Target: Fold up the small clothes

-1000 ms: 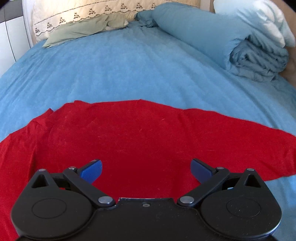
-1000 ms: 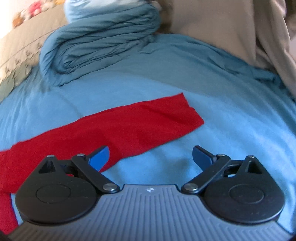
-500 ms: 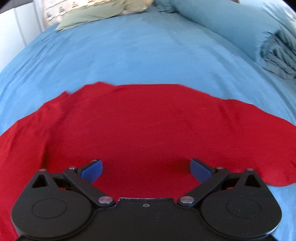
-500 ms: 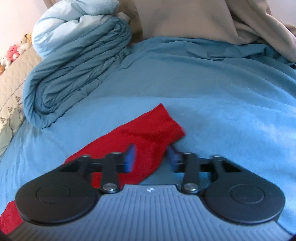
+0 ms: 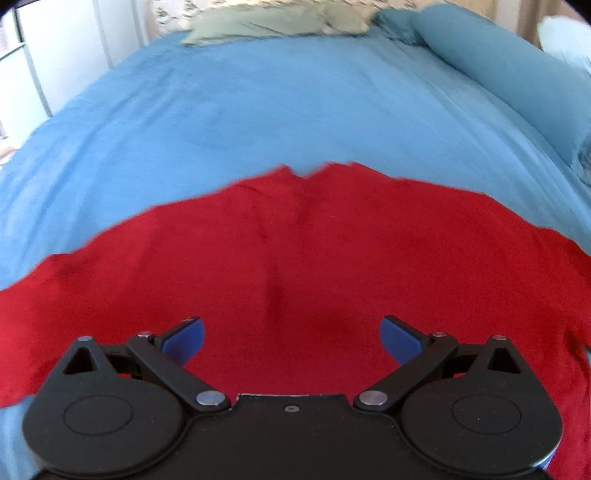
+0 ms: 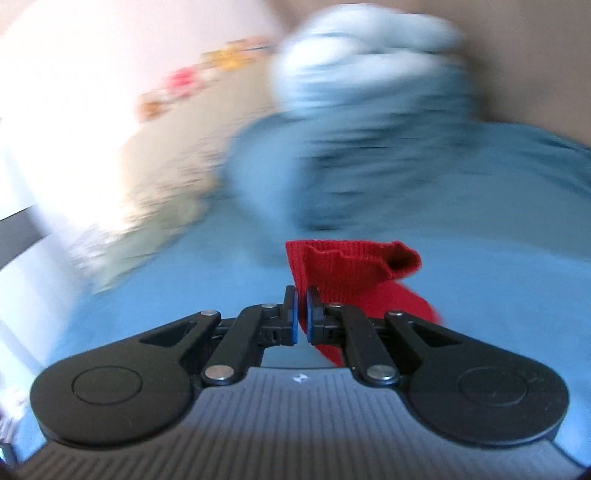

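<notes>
A red knit garment lies spread flat across the blue bed sheet in the left wrist view. My left gripper hovers open just over its near part, blue pads wide apart and nothing between them. In the right wrist view my right gripper is shut on the ribbed cuff of the garment's red sleeve. The cuff stands lifted off the sheet and folds over above the fingers, and the rest of the sleeve trails down to the right.
A rolled blue duvet lies beyond the sleeve, blurred by motion. A blue pillow and a green cloth sit at the head of the bed. White furniture stands beyond the bed's left side.
My right gripper closed on the sleeve cuff and lifted it off the sheet, swinging left. My left gripper moved along over the garment and stayed open.
</notes>
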Action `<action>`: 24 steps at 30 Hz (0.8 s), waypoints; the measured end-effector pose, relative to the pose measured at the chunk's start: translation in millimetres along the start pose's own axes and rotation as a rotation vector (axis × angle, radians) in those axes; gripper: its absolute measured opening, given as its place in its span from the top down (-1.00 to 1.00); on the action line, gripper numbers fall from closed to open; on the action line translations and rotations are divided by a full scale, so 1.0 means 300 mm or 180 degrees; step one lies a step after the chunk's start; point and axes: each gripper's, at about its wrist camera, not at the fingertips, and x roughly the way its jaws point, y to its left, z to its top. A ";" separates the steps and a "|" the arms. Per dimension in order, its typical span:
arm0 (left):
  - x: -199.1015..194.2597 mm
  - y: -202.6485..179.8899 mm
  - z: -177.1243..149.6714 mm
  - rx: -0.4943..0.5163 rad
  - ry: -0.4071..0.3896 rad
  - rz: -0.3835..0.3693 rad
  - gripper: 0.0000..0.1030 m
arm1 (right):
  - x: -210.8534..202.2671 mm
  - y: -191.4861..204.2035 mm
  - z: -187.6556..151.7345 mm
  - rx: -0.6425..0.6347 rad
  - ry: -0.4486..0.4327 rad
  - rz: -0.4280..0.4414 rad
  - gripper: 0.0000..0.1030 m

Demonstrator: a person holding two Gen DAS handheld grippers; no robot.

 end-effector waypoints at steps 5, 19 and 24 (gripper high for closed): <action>-0.045 0.159 -0.022 -0.0164 -0.0049 0.0038 -1.00 | 0.093 0.470 -0.161 -0.0365 0.0380 0.1026 0.61; -0.093 0.458 -0.177 -0.0406 0.0042 -0.0138 -1.00 | 0.323 0.841 -0.919 -0.1265 0.1503 0.1533 0.62; -0.086 0.448 -0.161 -0.0539 0.0028 -0.0422 -1.00 | 0.310 0.818 -0.907 -0.1334 0.1491 0.1678 0.34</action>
